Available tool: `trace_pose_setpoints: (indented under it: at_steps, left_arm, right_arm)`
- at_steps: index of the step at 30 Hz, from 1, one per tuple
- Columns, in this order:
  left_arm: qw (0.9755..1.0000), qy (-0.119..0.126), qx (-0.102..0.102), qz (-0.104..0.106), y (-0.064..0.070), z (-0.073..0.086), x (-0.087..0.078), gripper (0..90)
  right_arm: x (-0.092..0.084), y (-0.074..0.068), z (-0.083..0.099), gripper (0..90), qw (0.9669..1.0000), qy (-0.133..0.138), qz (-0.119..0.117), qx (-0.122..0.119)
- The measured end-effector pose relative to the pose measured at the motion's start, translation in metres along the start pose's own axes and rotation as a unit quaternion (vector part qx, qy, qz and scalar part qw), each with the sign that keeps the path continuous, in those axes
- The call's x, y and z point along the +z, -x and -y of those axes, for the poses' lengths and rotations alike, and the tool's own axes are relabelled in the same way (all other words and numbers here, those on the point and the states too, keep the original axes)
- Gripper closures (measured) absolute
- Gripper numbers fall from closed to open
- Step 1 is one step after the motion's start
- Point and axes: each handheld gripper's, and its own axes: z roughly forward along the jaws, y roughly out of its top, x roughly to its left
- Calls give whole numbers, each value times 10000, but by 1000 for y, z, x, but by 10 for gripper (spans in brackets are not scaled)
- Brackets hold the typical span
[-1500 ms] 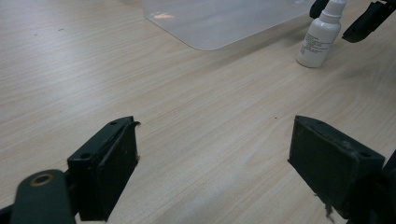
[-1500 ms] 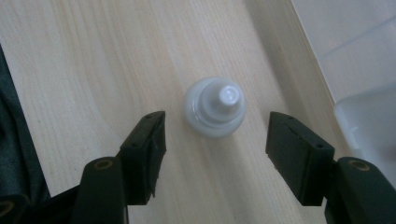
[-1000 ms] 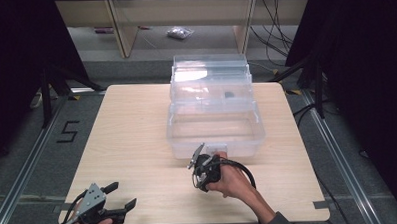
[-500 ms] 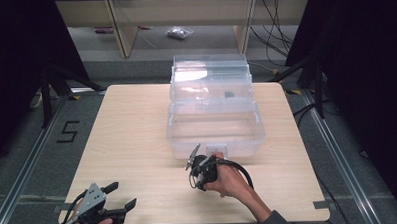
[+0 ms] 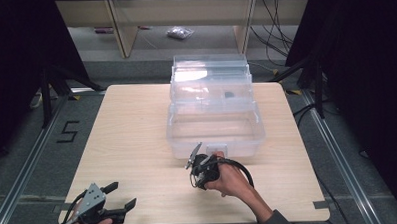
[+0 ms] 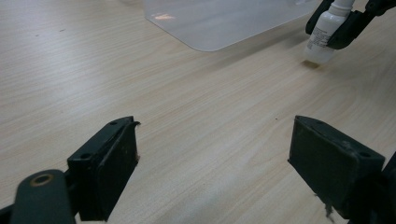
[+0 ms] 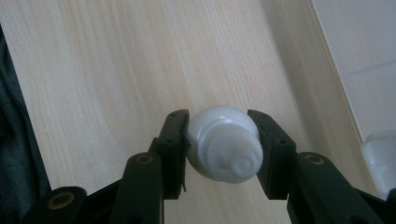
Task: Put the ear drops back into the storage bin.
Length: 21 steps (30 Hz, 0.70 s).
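Right gripper (image 7: 219, 144) jaws are clamped on one small white plastic bottle (image 7: 223, 142), pads on opposite sides of the body just under the ribbed screw cap; the right gripper view looks down onto the cap's raised centre nub. In the left gripper view the bottle (image 6: 323, 37) shows a printed label on its side and its base sits just above or at the wood, I can't tell which, with a small shadow under it. Bottle is in front of the clear plastic storage box (image 5: 214, 114), near the box's front latch. Left gripper (image 6: 212, 168) jaws are wide apart with nothing between them, low over the wooden table (image 5: 132, 144) at its near-left corner, well apart from the bottle. Count: one bottle, one box with its lid standing open at the back, two grippers, two hands, right hand (image 5: 229, 178) wrapped around its gripper. Versus the frame half a second back: the right gripper has shifted only slightly, the left gripper and box are unchanged.
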Motion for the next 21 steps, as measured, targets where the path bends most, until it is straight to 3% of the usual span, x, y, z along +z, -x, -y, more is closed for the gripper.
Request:
trace_pose_setpoints:
  at_steps: [5,10,11,16,20,21]
  left_arm:
    - [10000,71,-23,-3,0,0,1,147]
    - [10000,41,-13,13,0,0,0,148]
    - [10000,32,-3,12,0,0,0,148]
    - [10000,20,-10,9,0,0,0,148]
    - [10000,18,-21,-22,0,0,0,147]
    - [10000,19,-23,-6,0,0,0,148]
  right_arm:
    - [-7,2,4,604,9998,88,-109,-113]
    - [-17,3,6,604,9999,95,-92,-76]
    - [-24,5,9,604,9999,106,20,-84]
    - [-35,7,15,604,9999,96,-12,28]
    - [-42,11,19,604,9999,130,-41,-98]
    - [-47,10,21,604,9998,103,-122,97]
